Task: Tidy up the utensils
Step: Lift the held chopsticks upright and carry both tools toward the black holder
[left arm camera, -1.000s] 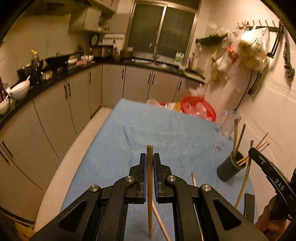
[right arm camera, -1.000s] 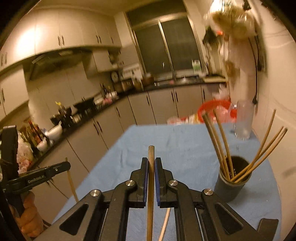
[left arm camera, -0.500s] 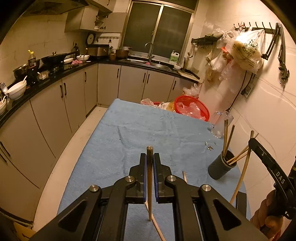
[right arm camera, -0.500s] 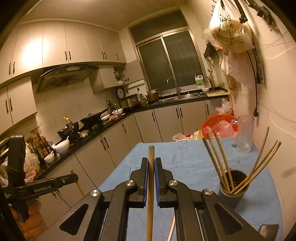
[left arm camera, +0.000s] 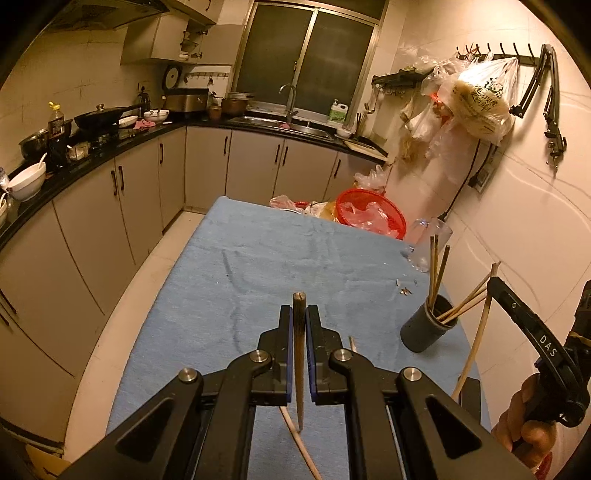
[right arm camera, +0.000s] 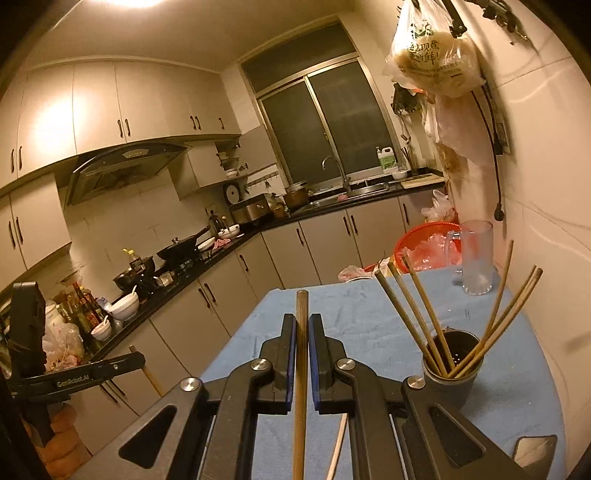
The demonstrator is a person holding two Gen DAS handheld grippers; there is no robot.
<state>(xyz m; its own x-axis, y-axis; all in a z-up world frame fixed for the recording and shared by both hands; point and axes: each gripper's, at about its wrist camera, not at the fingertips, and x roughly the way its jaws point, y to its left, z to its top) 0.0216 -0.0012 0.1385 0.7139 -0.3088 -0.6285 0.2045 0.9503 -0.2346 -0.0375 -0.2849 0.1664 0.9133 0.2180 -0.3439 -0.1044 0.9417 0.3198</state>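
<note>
Chopstick (left arm camera: 298, 354) clamped upright in left gripper (left arm camera: 300, 315); right gripper (right arm camera: 303, 325) pinches another (right arm camera: 301, 369); 2 light, stiff, slick sticks, best held mid-shaft; farther right, dark holder (right arm camera: 448, 380) on blue cloth (left arm camera: 258, 266) awaits them.

Both views are lit by warm, yellowish indoor light, fairly dim overall. In the right wrist view a ceiling lamp (right arm camera: 136, 2) burns out to white at the top edge and throws a bright glare patch on the upper cabinets (right arm camera: 55, 118). The window (left arm camera: 306, 59) is dark in both views and gives no light. The blue cloth on the surface (left arm camera: 258, 266) is evenly lit with only soft shadows. The fisheye lenses bend cabinet lines and walls strongly toward the edges, and black corners frame each picture. Focus is sharp in the left wrist view; the right wrist view is slightly soft, with blur on the wall at its right edge.
</note>
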